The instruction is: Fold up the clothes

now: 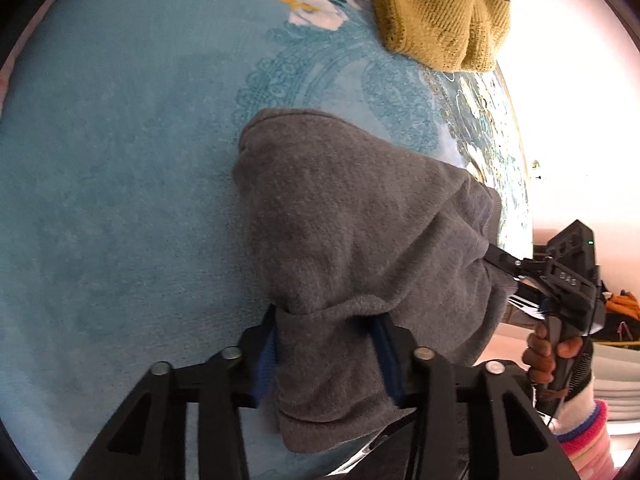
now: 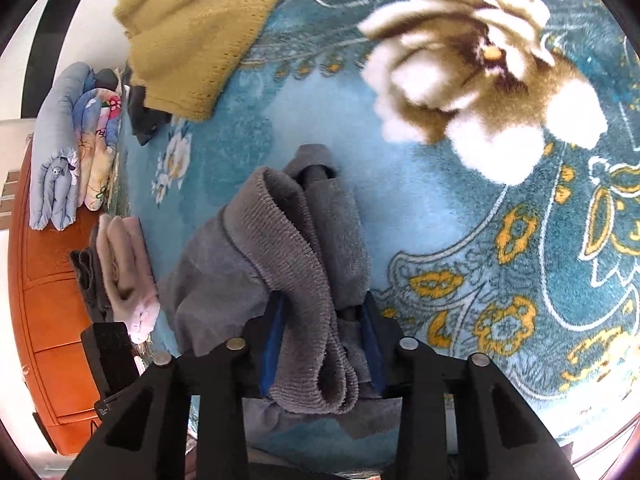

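Note:
A grey fleece garment (image 1: 352, 208) hangs bunched between both grippers above a blue flowered carpet (image 1: 120, 200). My left gripper (image 1: 326, 320) is shut on one end of it, with its blue pads pressed against the cloth and the fabric draped over the fingers. In the right wrist view, my right gripper (image 2: 322, 312) is shut on the grey garment (image 2: 280, 248) at its ribbed hem, which folds over the fingers. The right gripper (image 1: 496, 260) also shows in the left wrist view, its fingers buried in the cloth and a hand (image 1: 540, 356) on its handle.
A mustard knit garment (image 1: 436, 16) (image 2: 192, 40) lies crumpled at the far edge of the carpet (image 2: 440, 220). Folded quilts (image 2: 60, 152), pink clothing (image 2: 124, 264) and a dark garment (image 2: 144, 120) sit to the left by orange wooden furniture (image 2: 52, 320).

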`<state>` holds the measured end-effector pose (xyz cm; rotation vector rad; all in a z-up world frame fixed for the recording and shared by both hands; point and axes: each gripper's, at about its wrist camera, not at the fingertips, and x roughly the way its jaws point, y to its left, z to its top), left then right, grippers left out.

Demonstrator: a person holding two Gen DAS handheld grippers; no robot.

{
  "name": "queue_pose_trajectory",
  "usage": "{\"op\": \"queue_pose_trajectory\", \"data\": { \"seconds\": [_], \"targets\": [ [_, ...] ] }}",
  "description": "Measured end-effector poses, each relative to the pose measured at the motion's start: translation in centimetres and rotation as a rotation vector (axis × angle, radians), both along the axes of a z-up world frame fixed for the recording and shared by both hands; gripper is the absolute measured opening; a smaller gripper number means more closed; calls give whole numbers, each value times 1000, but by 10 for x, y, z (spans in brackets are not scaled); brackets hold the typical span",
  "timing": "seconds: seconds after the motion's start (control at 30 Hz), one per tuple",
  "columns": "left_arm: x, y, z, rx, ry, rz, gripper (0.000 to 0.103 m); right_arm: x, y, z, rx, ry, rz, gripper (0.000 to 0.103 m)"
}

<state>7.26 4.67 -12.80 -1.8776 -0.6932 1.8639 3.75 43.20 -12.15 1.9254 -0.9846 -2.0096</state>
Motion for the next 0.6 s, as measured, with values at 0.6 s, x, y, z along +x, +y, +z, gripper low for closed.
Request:
{"op": "queue_pose_trajectory", "data": {
  "seconds": [0.6],
  "targets": [
    [9,-62,75,57,190,79,32,11,-57,91,-14,195,68,31]
  ]
}}
